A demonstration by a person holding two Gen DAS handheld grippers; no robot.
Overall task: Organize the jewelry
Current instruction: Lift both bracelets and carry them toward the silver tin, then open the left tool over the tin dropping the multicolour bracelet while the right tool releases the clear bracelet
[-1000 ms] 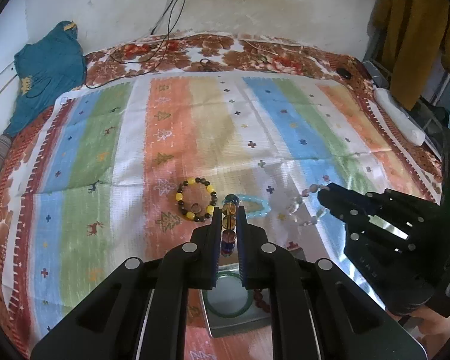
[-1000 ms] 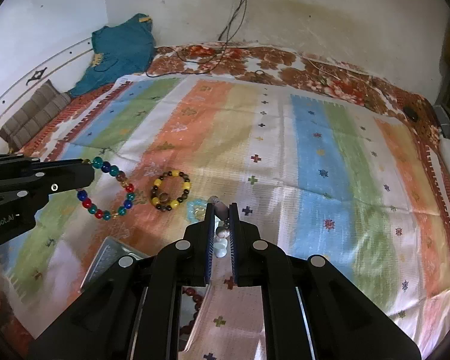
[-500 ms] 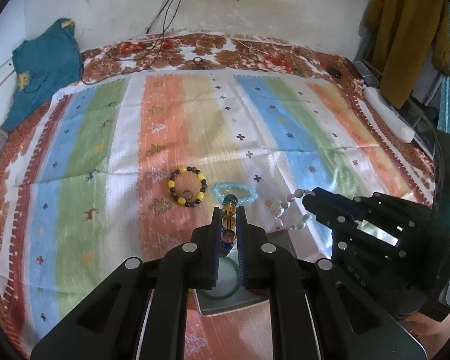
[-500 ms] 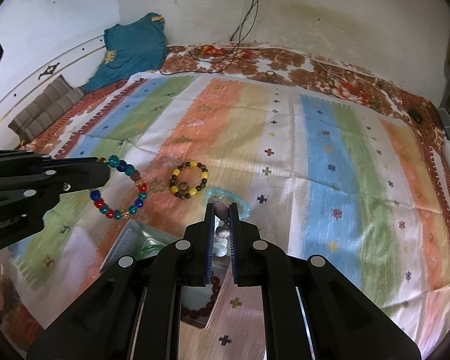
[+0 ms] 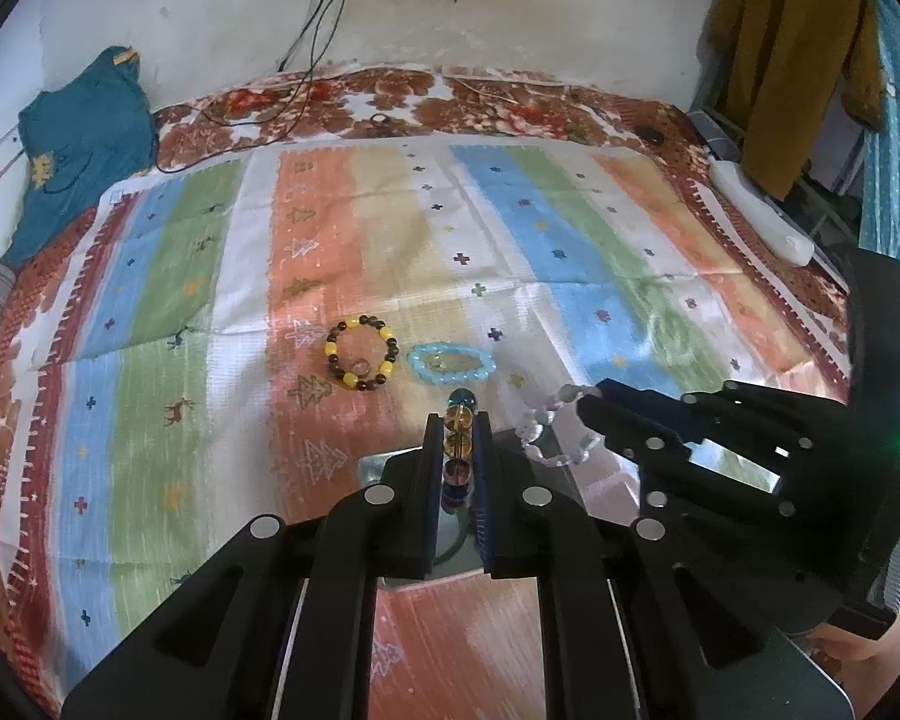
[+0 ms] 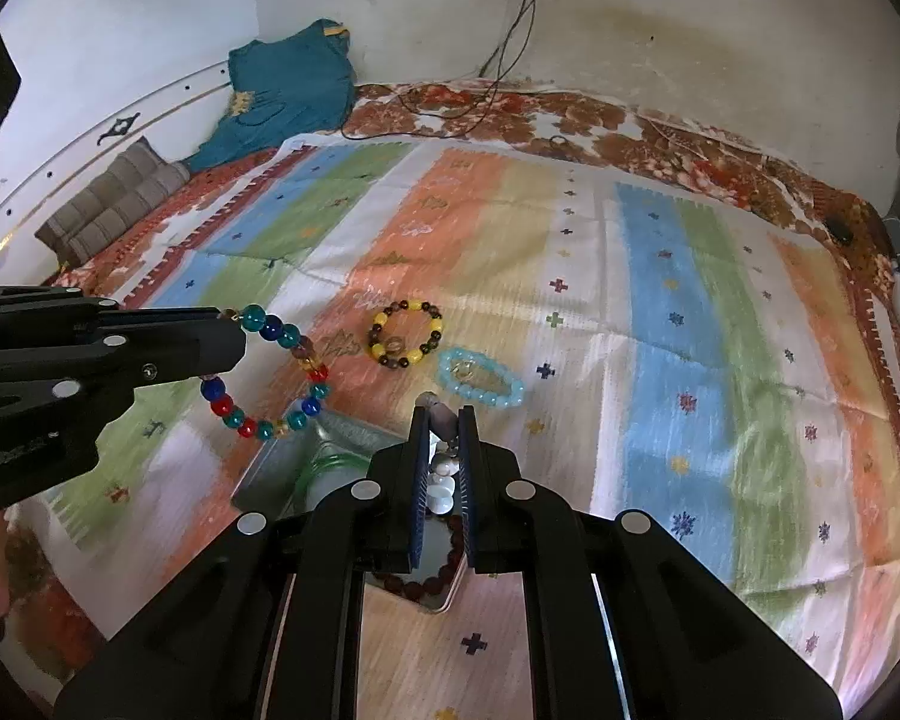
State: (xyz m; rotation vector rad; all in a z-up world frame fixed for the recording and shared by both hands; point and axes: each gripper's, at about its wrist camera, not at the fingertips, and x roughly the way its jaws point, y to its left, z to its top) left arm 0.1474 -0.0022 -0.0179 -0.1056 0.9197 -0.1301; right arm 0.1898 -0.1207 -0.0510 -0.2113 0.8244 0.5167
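Right wrist view: at far left we see the left gripper reaching in level from the side, its fingers clamped on a multicolored bead bracelet that hangs in the air above the metal tray. Further right, a yellow-and-brown bracelet and a light blue bracelet lie just beside each other on the striped cloth. Below them the right gripper points forward over the tray, pinching a pale bead bracelet, which hangs above a dark red bracelet in the tray.
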